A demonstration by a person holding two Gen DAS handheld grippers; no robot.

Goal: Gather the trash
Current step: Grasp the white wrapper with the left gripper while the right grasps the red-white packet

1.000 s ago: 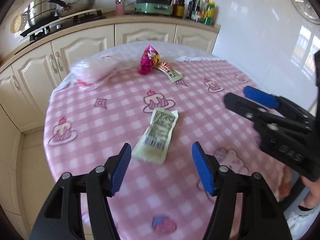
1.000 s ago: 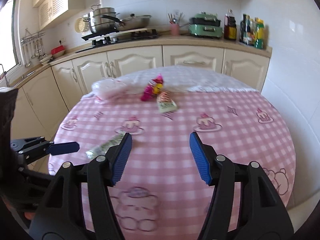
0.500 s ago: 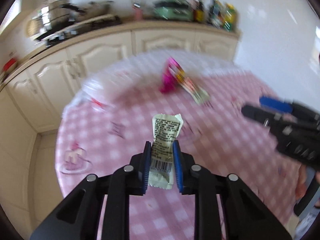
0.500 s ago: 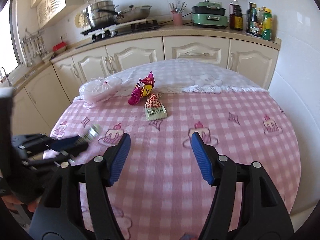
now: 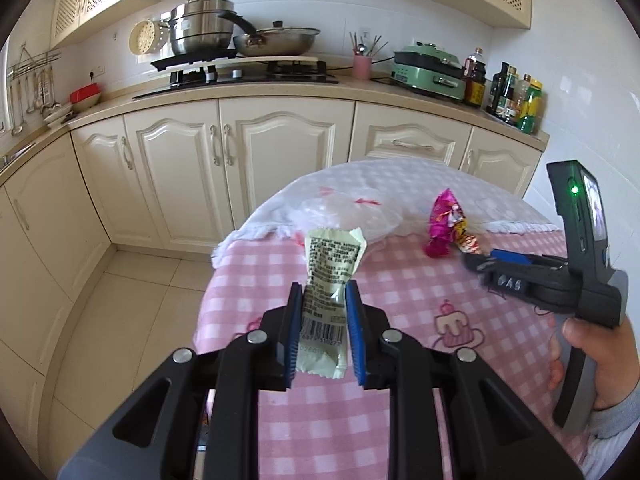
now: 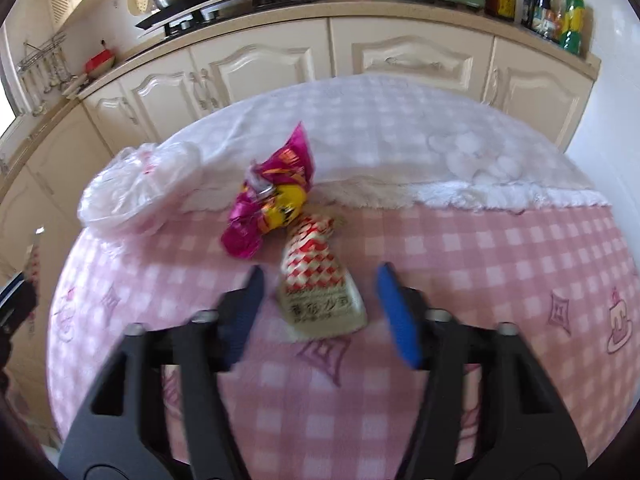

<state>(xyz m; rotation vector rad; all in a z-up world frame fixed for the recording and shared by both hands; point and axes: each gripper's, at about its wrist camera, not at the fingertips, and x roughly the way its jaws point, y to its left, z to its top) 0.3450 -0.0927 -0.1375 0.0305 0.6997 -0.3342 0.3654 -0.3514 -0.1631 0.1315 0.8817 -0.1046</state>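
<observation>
Trash on pink checked tablecloth (image 6: 500, 264), noted left to right. Clear plastic bag (image 6: 132, 196) slumped at far left edge of table, mouth not discernible; contents cannot be made out, looks nearly empty. Probably the collecting bag, judging by the task. Just right of it, magenta crumpled wrapper (image 6: 272, 200), touching red-and-white patterned sachet (image 6: 320, 284) at its narrow upper end. Right gripper (image 6: 320, 312) set down around that sachet, jaws closing, one pad either side, pads not yet pressing on it; placed so for a pinch across the packet's width.

Left wrist view: left gripper (image 5: 324, 332) pinching pale green sachet (image 5: 326, 280) by its lower half, barcode end toward camera, packet standing up clear of the cloth; held so for carrying toward the bag, which lies just beyond it. Person's hand (image 5: 596, 360) on the right tool's handle at far right.
</observation>
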